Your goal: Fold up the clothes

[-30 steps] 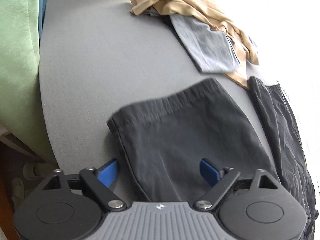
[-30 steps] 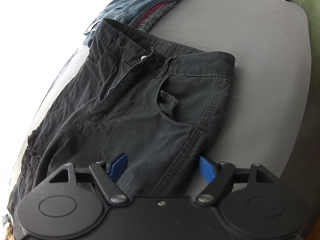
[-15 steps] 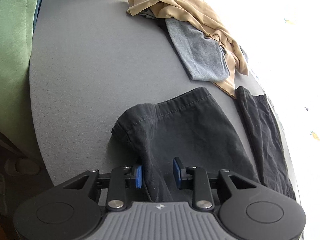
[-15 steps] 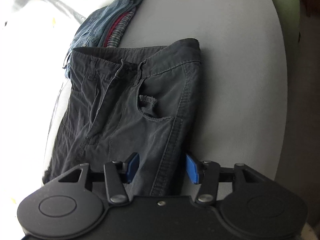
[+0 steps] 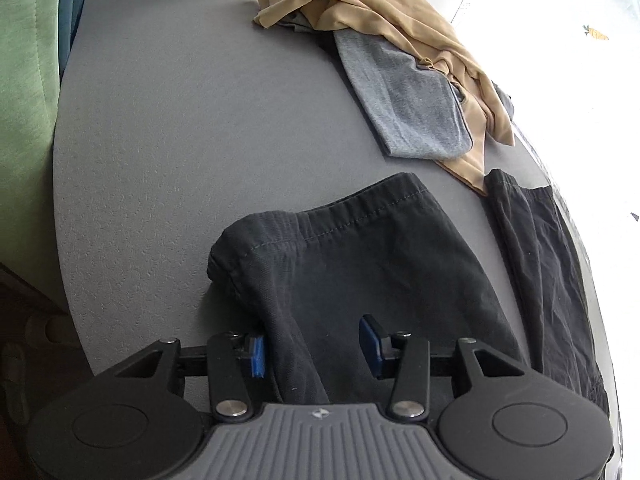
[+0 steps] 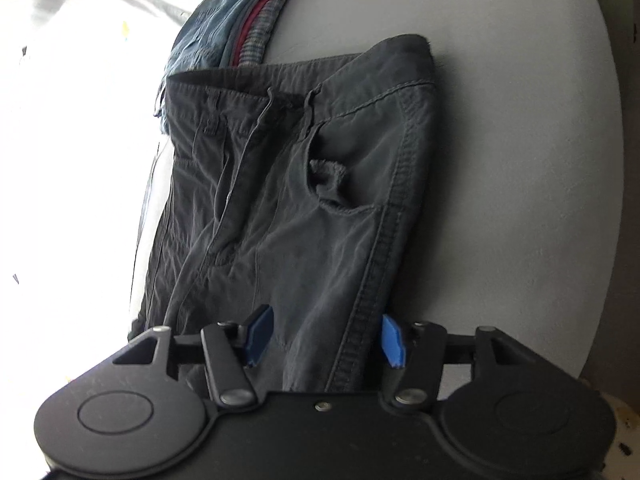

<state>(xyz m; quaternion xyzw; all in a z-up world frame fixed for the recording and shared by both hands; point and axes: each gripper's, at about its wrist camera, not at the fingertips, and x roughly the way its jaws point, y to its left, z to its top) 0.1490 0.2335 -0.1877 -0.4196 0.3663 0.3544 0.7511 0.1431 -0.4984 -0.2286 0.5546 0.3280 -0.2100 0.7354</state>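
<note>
Left gripper (image 5: pixel 310 346): jaws have just been easing apart after a pinch, now part-spread, straddling the outer edge of the near leg of the black trousers (image 5: pixel 380 272); the left pad is touching cloth, the right one isn't, so you're not clamping it. Right gripper (image 6: pixel 324 336): also reopening, half-spread around the stitched side seam below the pocket (image 6: pixel 332 188), with no squeeze visible. You're likely re-seating both bites along one side before folding lengthwise. The trousers are lying flat on the matte grey table (image 5: pixel 180 128): thin, creased cotton, ribbed hem. Farther off are a grey knit (image 5: pixel 408 96) under slippery tan fabric (image 5: pixel 380 0), and folded denim (image 6: pixel 224 20).
</note>
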